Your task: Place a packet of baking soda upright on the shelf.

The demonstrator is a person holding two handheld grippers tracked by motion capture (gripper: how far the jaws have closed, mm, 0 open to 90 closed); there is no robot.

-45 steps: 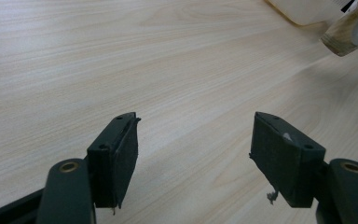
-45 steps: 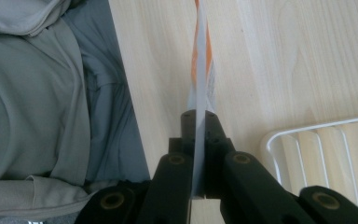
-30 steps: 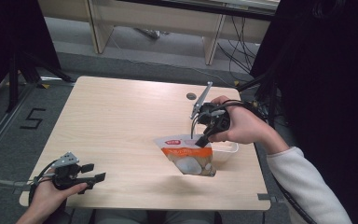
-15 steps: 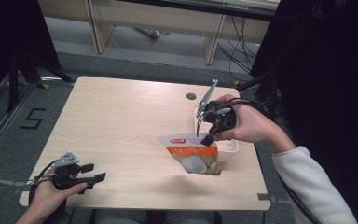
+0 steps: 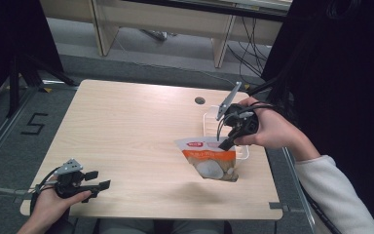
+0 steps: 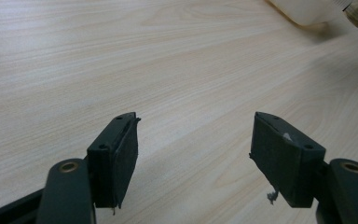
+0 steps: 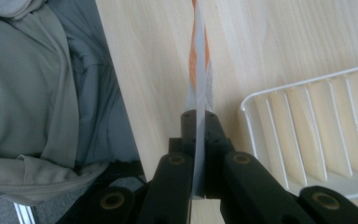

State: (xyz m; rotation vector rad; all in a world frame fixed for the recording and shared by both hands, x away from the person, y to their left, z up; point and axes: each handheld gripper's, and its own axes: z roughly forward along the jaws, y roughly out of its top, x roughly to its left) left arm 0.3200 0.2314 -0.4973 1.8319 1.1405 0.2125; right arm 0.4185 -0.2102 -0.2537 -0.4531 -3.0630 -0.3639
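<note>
Right claw [image 5: 225, 143]: your jaws are clamped tight on the top edge of the snack bag [image 5: 209, 160]; in the right gripper view [image 7: 198, 154] the thin bag [image 7: 198, 70] edge runs straight up between the two closed pads.
Snack bag: orange and white, with a red label at its upper left; it hangs from your right claw over the right half of the counter [image 5: 126, 126], its lower corner down at the counter surface near the front edge. Whether it rests there cannot be told.
White tray [image 5: 208, 122]: lies on the counter just behind the bag, partly covered by it; its slatted floor shows in the right gripper view [image 7: 307, 130], beside the claw.
Left claw [image 5: 95, 181]: your jaws stand wide apart with nothing between them; the left gripper view [image 6: 193, 158] shows bare wood between the pads.
Left hand [image 5: 53, 204]: sits at the front left corner of the counter, well apart from the bag.
Right hand [image 5: 268, 129]: holds the gripper above the tray, claw pointing down and towards you.
</note>
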